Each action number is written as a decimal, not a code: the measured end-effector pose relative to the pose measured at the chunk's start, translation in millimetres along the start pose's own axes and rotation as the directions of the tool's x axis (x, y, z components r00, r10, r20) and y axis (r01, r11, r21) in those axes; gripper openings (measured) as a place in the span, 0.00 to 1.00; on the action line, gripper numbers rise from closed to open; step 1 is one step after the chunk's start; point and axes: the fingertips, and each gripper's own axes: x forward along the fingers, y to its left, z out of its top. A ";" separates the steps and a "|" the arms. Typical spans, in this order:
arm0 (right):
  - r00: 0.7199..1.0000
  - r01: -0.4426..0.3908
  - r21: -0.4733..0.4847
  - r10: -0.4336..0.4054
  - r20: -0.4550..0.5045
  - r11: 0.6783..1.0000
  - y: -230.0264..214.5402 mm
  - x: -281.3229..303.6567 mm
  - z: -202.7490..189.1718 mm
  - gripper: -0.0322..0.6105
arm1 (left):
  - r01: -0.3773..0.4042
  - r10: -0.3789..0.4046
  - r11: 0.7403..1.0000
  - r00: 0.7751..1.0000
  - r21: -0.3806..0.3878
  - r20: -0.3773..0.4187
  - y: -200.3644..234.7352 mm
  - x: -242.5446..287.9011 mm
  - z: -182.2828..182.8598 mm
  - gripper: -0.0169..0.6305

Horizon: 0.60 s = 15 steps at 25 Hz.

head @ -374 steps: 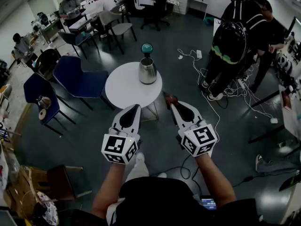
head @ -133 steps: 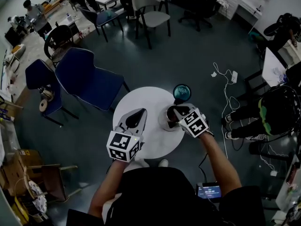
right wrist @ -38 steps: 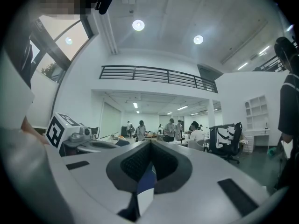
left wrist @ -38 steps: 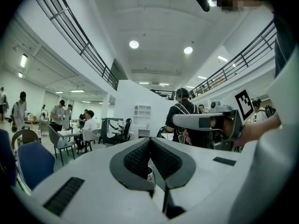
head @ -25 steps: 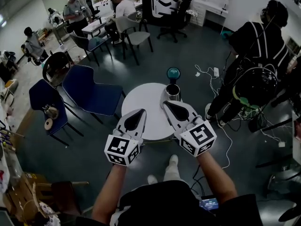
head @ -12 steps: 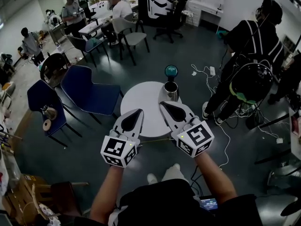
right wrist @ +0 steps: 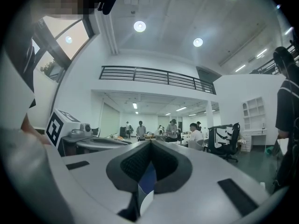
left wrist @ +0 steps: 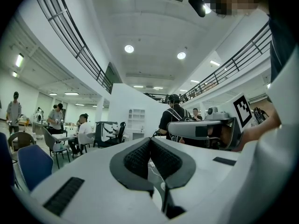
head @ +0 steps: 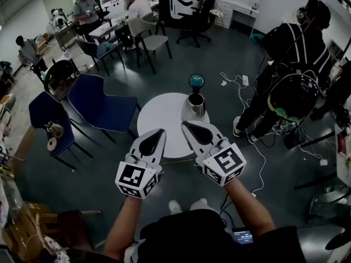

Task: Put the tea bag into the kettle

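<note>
The left tongs [head: 158, 132] and right tongs [head: 187, 124] are being held shut above the round table [head: 158, 115], kettle [head: 194, 107] just beyond, blue chair [head: 97, 104] leftward.

Upright steel kettle [head: 194, 107], lidless with dark open mouth, just above centre of the head view; blue-and-white paper slip [right wrist: 146, 183] pinched between closed jaws, low centre of the right gripper view
</note>
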 end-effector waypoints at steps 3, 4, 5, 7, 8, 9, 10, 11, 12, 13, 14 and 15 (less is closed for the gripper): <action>1.000 -0.010 0.005 0.010 -0.001 1.000 -2.7 -2.7 0.8 0.08 | -0.004 0.004 1.000 1.000 -0.002 -0.005 -4.8 4.9 -0.8 0.05; 1.000 -0.014 0.005 0.014 -0.002 1.000 -3.1 -4.4 2.1 0.08 | -0.006 0.006 1.000 1.000 -0.004 -0.007 -7.2 6.3 -0.3 0.05; 1.000 -0.020 0.005 0.020 -0.005 1.000 -3.3 -6.6 3.0 0.08 | -0.007 0.007 1.000 1.000 -0.006 -0.008 -10.0 7.4 0.4 0.05; 0.999 -0.032 0.003 0.032 -0.010 0.999 -3.0 -10.9 3.2 0.08 | -0.009 0.009 1.000 1.000 -0.005 -0.009 -15.5 8.6 1.2 0.05; 0.999 -0.034 0.004 0.034 -0.010 0.999 -2.7 -12.3 2.9 0.08 | -0.009 0.009 1.000 1.000 -0.005 -0.008 -16.8 8.5 1.6 0.05; 0.999 -0.033 0.006 0.033 -0.010 0.999 -2.3 -13.0 2.4 0.08 | -0.008 0.008 1.000 1.000 -0.004 -0.007 -16.9 7.9 1.9 0.05; 0.999 -0.031 0.009 0.031 -0.008 0.999 -1.8 -13.1 1.8 0.08 | -0.009 0.009 1.000 1.000 -0.005 -0.005 -16.1 7.1 1.8 0.05; 1.000 -0.029 0.011 0.029 -0.007 1.000 -1.0 -12.8 1.2 0.08 | -0.010 0.010 1.000 1.000 -0.005 -0.005 -15.1 6.2 1.6 0.05; 1.000 -0.030 0.012 0.030 -0.007 0.999 -0.1 -12.4 0.7 0.08 | -0.013 0.013 1.000 1.000 -0.005 -0.005 -14.2 5.0 1.3 0.05; 0.999 -0.033 0.013 0.033 -0.006 0.999 0.7 -11.9 0.5 0.08 | -0.016 0.016 1.000 1.000 -0.004 -0.006 -13.7 4.0 1.1 0.05; 0.999 -0.036 0.015 0.036 -0.005 0.999 1.3 -11.8 0.6 0.08 | -0.020 0.020 1.000 1.000 -0.004 -0.007 -13.6 3.3 0.9 0.05; 0.999 -0.038 0.017 0.038 -0.003 0.999 1.4 -12.1 1.1 0.08 | -0.023 0.023 1.000 1.000 -0.003 -0.008 -13.8 3.0 0.9 0.05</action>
